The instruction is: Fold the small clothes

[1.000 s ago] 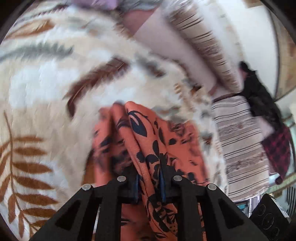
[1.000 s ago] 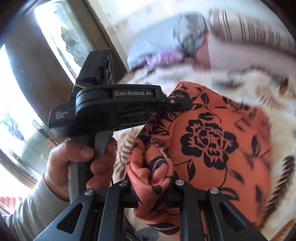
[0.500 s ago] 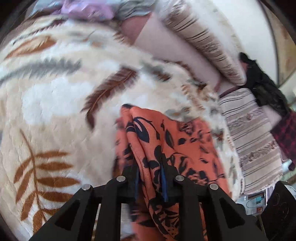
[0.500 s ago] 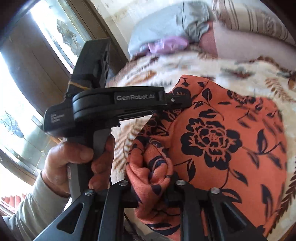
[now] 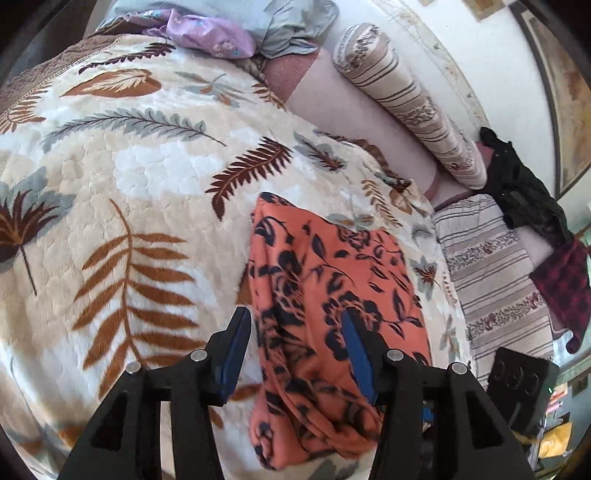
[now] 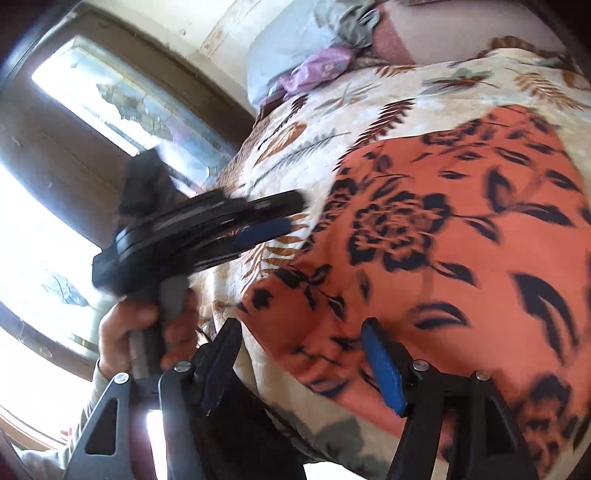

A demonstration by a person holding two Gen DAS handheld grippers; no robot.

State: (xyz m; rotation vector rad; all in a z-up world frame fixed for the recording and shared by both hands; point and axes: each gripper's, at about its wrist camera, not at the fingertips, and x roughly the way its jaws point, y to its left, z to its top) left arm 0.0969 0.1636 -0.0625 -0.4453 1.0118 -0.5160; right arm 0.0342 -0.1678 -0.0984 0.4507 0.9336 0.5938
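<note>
No lettering, brand, number or sign can be read in either view. In the right wrist view the left gripper (image 6: 280,212) at centre left is smeared by motion, so any marking on its black body is illegible. The black device (image 5: 517,384) at the lower right of the left wrist view shows only embossed circles.

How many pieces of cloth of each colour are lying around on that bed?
Orange floral cloth: 1
Lilac garment: 1
Grey-blue garment: 1
Black garment: 1
Dark red checked garment: 1
Total: 5
</note>
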